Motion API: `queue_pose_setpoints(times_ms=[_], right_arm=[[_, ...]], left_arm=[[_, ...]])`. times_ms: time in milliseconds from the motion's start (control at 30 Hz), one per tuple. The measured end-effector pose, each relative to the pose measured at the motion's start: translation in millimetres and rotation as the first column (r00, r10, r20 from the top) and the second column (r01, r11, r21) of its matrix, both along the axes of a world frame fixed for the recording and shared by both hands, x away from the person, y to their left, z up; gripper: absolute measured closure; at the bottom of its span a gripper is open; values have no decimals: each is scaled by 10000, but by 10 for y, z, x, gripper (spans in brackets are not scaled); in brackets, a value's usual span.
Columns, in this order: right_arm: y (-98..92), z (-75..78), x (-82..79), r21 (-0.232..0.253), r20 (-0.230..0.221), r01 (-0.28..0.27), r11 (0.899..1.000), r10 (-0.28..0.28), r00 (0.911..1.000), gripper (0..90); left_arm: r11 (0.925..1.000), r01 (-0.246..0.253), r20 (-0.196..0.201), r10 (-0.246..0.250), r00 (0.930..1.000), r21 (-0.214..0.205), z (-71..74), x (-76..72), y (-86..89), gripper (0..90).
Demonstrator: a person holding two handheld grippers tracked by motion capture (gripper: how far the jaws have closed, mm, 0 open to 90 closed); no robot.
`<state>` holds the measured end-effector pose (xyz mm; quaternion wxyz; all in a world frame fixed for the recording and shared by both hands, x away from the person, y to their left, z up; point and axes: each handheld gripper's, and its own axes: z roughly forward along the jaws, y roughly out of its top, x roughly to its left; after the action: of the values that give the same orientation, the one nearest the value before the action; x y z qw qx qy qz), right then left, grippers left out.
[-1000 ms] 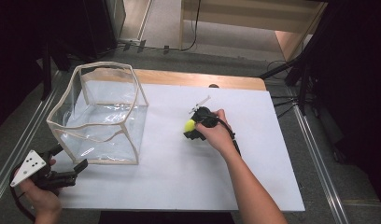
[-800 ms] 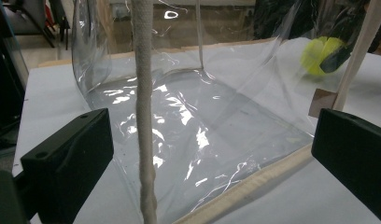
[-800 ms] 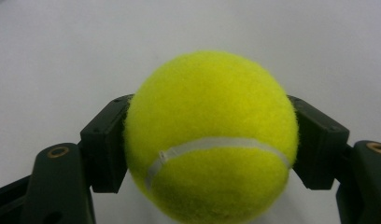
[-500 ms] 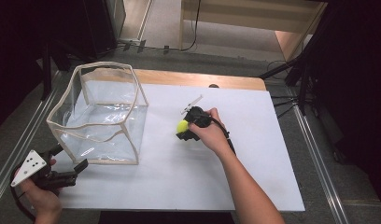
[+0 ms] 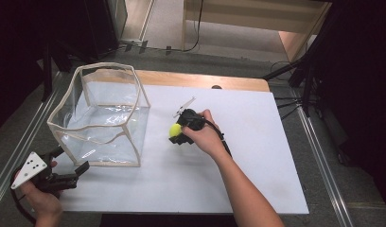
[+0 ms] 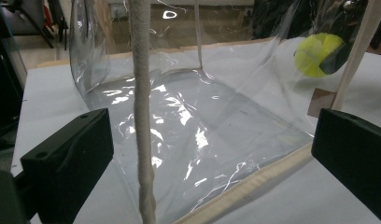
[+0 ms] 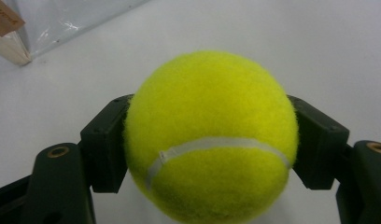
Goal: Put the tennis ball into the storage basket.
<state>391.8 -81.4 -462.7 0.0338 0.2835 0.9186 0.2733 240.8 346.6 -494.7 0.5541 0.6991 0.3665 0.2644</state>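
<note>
A yellow tennis ball (image 7: 209, 135) is clamped between the two black jaws of my right gripper (image 7: 209, 145), just above the white table sheet. In the high view the ball (image 5: 174, 130) and right gripper (image 5: 178, 134) sit mid-table, a short way right of a clear plastic box bag (image 5: 99, 116) with beige trim. My left gripper (image 5: 70, 160) rests at the bag's near left corner. Its jaws stand wide apart in the left gripper view (image 6: 212, 154), with the bag's corner seam (image 6: 141, 116) between them, untouched. Through the clear wall the ball (image 6: 314, 55) shows.
The white sheet (image 5: 257, 142) covers a wooden table whose bare strip (image 5: 200, 80) runs along the back. Metal rails (image 5: 319, 156) border both sides. Dark stands and cables sit off the right edge. A small tag (image 7: 4, 18) hangs at the bag's bottom corner.
My right hand has carried the ball leftwards, closer to the bag. The left hand and the bag have stayed where they were.
</note>
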Motion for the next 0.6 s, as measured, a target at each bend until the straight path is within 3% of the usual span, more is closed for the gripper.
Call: queue_pose_setpoints(times_ms=[600], right_arm=[[335,75,-100,179,-89,-902,9958,903,9959,241]], left_arm=[[10000,-1,11,1,10000,27,3,0,4,0]])
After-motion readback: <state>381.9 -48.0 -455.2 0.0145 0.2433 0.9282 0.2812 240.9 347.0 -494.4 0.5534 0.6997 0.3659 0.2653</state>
